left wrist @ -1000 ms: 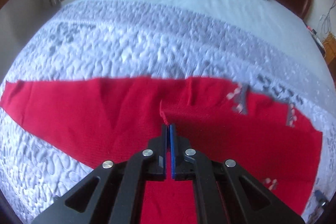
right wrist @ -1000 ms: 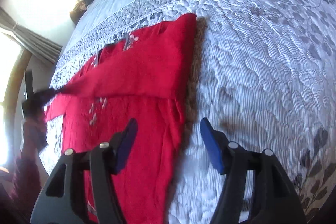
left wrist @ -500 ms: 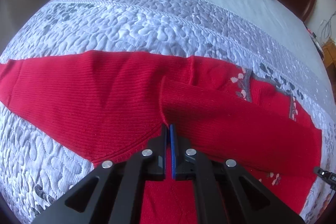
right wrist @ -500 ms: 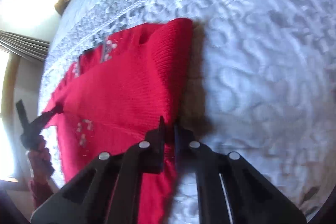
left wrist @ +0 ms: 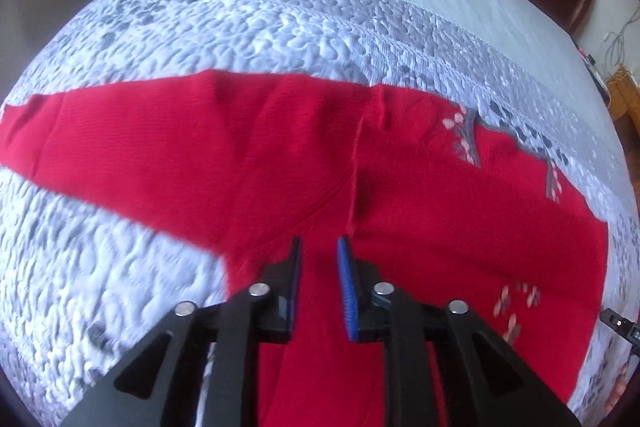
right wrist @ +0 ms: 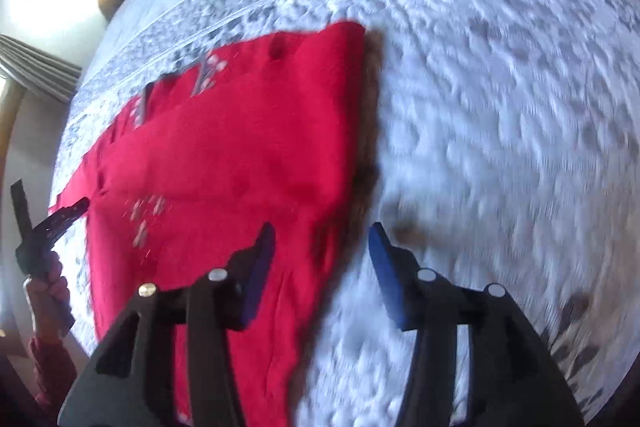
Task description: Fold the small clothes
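Red sweater (left wrist: 400, 187) lay flat on the quilted bedspread (left wrist: 240, 27) | left gripper (left wrist: 319, 247) had just let go, jaws opening over a fold | right gripper (right wrist: 322, 239) had just opened, straddling the sweater's edge, gripping nothing.

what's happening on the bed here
A person is folding a red knit sweater spread on a quilted bedspread, using handheld tongs in each hand. One sleeve is already folded across the body. The left tongs have just been opening over the sleeve's cuff end, with nothing pinched between them. The right tongs have also just been opening, straddling the sweater's side edge without pressing on it. Both views are blurred.
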{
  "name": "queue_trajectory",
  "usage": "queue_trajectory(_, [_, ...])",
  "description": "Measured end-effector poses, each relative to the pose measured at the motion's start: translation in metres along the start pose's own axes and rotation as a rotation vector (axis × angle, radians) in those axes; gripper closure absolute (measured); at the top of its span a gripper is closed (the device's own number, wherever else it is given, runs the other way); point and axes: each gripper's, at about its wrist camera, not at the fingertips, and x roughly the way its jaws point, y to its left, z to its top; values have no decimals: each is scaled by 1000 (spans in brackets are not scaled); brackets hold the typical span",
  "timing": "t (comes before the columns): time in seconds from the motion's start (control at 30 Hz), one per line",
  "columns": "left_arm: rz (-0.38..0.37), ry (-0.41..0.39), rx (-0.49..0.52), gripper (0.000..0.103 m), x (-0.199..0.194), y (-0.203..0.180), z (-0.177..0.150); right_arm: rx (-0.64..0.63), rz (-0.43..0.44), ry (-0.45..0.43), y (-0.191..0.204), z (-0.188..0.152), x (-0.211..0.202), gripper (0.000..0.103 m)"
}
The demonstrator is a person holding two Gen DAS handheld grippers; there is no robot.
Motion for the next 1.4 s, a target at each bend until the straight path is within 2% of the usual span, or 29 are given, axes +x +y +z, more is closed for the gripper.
queue_trajectory(0.13, [20, 35, 57, 74, -19, 23, -48, -19, 45, 64, 1, -55, -2, 54])
queue_trajectory(0.2, [38, 55, 63, 72, -23, 32, -67, -28, 66, 67, 5, -75, -5, 53])
queue_trajectory(0.33, [41, 43, 62, 68, -30, 38, -93, 1, 166, 81, 14, -81, 2, 53])
queue_trajectory(0.37, [45, 37, 64, 66, -31, 37, -96, 13, 193, 99, 14, -80, 8, 70])
queue_trajectory(0.4, [48, 30, 66, 63, -33, 35, -99, 39, 203, 121, 15, -79, 17, 98])
queue_trajectory(0.5, [52, 34, 79, 62, -36, 33, -109, 105, 213, 115, 5, -81, 17, 99])
queue_trajectory(0.57, [50, 39, 81, 62, -38, 33, -116, 123, 147, 84, -2, -88, 4, 100])
queue_trajectory(0.67, [44, 37, 94, 62, -42, 36, -126, 154, 126, 81, -9, -102, 0, 100])
queue_trajectory(0.73, [51, 39, 96, 62, -46, 35, -131, 133, 129, 63, -6, -102, 0, 98])
queue_trajectory(0.77, [55, 42, 97, 62, -49, 35, -133, 139, 136, 53, -3, -103, -2, 93])
queue_trajectory(0.83, [43, 44, 95, 62, -58, 34, -141, 135, 143, 57, -3, -109, -7, 77])
queue_trajectory(0.87, [38, 45, 95, 61, -62, 33, -146, 116, 146, 44, 3, -117, -15, 59])
queue_trajectory(0.9, [35, 46, 95, 60, -66, 33, -152, 89, 125, 42, 7, -127, -21, 53])
queue_trajectory(0.97, [37, 54, 104, 60, -72, 36, -166, 28, 74, 59, 15, -150, -30, 53])
queue_trajectory(1.1, [55, 43, 131, 58, -81, 38, -188, -19, 104, 117, 28, -197, -30, 53])
queue_trajectory(1.17, [44, 50, 122, 55, -84, 37, -195, -37, 90, 144, 36, -212, -24, 53])
queue_trajectory(1.23, [21, 69, 106, 54, -84, 34, -201, -60, 59, 158, 44, -227, -17, 59])
queue_trajectory(1.27, [18, 70, 104, 53, -85, 33, -204, -67, 55, 162, 47, -232, -15, 70])
queue_trajectory(1.3, [18, 69, 109, 53, -86, 32, -206, -77, 50, 167, 50, -236, -13, 91])
queue_trajectory(1.33, [20, 67, 117, 53, -87, 32, -209, -70, 70, 172, 50, -237, -13, 97])
queue_trajectory(1.4, [19, 72, 113, 52, -90, 33, -214, -36, 98, 166, 47, -240, -19, 97])
